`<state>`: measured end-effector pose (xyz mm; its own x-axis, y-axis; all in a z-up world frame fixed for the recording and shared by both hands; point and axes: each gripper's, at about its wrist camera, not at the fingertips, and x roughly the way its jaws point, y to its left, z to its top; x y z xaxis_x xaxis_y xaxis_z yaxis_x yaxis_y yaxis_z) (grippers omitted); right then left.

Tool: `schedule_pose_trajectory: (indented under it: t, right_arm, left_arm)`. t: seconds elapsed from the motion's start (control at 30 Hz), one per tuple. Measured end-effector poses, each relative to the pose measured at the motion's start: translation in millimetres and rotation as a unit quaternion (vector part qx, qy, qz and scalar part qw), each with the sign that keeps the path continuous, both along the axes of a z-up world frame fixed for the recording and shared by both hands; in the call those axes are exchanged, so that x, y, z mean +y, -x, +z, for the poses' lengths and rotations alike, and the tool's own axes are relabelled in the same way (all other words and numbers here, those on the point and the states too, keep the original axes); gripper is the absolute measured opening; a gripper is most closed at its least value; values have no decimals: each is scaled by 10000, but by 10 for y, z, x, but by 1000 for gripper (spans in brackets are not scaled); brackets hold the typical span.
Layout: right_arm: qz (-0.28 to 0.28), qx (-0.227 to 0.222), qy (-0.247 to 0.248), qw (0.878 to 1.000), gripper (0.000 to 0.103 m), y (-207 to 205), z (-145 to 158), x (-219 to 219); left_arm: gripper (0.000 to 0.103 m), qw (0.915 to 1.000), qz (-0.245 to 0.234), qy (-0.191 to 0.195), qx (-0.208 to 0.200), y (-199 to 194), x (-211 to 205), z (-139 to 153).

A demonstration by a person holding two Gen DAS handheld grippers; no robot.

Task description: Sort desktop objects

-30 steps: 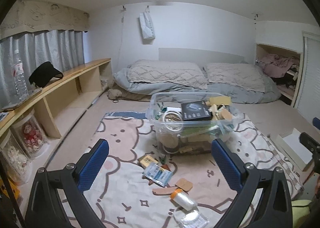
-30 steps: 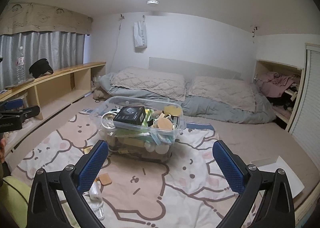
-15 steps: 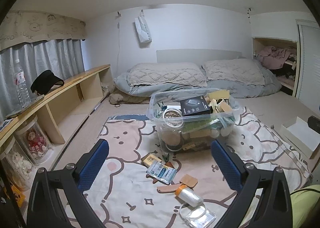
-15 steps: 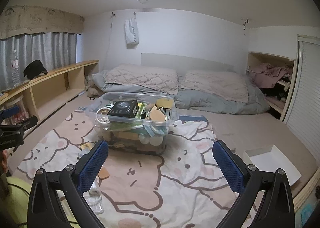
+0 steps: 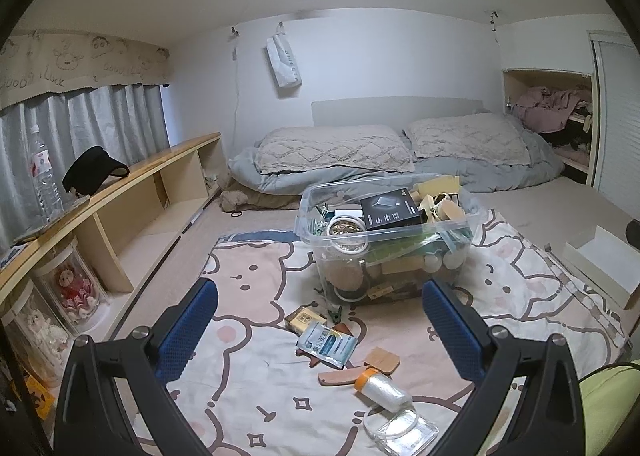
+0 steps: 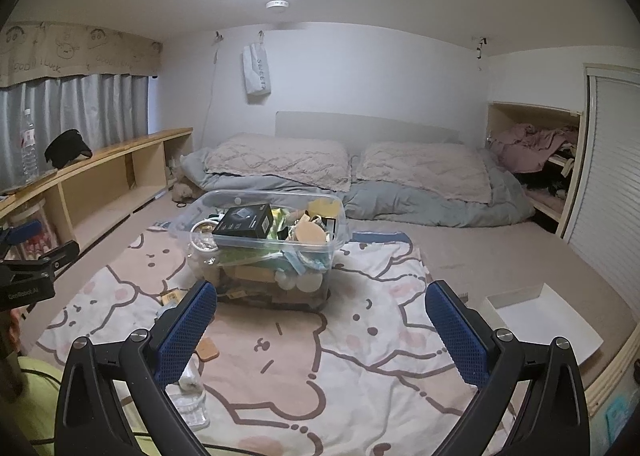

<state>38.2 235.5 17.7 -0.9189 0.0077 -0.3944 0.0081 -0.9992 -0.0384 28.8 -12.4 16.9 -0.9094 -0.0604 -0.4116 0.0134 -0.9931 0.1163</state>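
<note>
A clear plastic bin (image 5: 320,215) full of small items, with a black box (image 5: 390,209) on top, stands on a cartoon-print blanket (image 5: 260,388); it also shows in the right wrist view (image 6: 336,244). In front of it lie a yellow packet (image 5: 303,318), a blue-white packet (image 5: 327,344), wooden pieces (image 5: 382,360), an orange-capped roll (image 5: 382,388) and a clear case (image 5: 404,428). My left gripper (image 5: 318,330) is open and empty above these. My right gripper (image 6: 320,330) is open and empty, right of the loose items.
A wooden shelf (image 5: 132,191) with a bottle (image 5: 44,175) and black visor (image 5: 92,171) runs along the left. Pillows and bedding (image 5: 360,155) lie behind the bin. A white box lid (image 6: 548,320) lies at the right. The left gripper's side shows in the right wrist view (image 6: 32,272).
Both wrist views have shifted slightly; the bin and loose items sit a little farther right and higher in the left wrist view. Both grippers stay open and empty.
</note>
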Motion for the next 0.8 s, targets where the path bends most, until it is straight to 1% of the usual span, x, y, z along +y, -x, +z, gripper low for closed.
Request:
schedule_pose_trajectory:
  t: [0.33,0.8]
  right_arm:
    - [16,-185,-90,9998,103,73,-39,-47]
    - [59,-281,-206,9994,103,107,-53,-101]
  left_arm:
    - [103,9999,-110,-97,-90,33,-29,-14]
    - [103,9997,-156,-169,-108,30,-56,-28]
